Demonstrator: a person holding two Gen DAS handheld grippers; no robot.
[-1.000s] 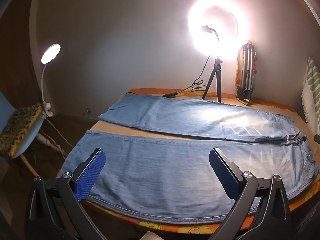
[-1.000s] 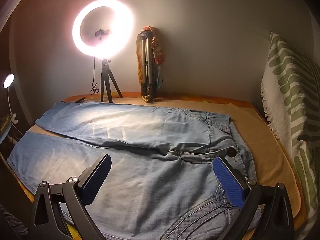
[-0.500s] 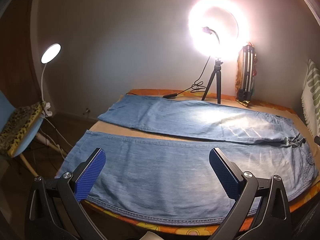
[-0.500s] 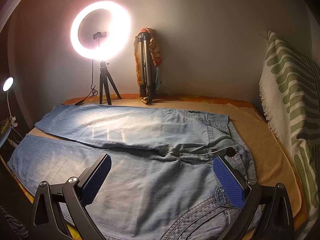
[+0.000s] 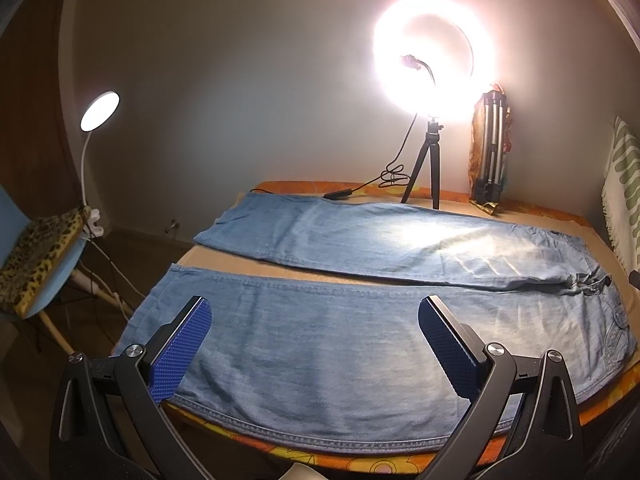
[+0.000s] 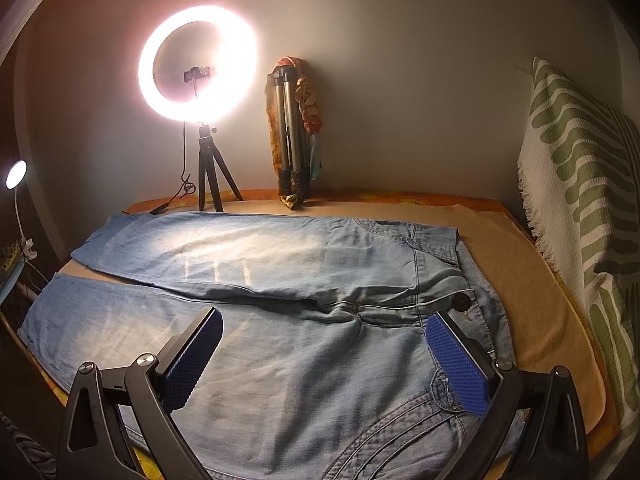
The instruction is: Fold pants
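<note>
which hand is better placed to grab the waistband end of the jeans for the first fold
Right, probably. The right tool hovers open over the jeans near the waistband button. The left tool hangs open over the near leg, toward the hem end.

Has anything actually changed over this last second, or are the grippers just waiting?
Almost nothing. The right gripper drifted a little, so its view shifted slightly. Both it and the left gripper stayed open and took hold of nothing. The jeans still lie spread flat, unfolded.
</note>
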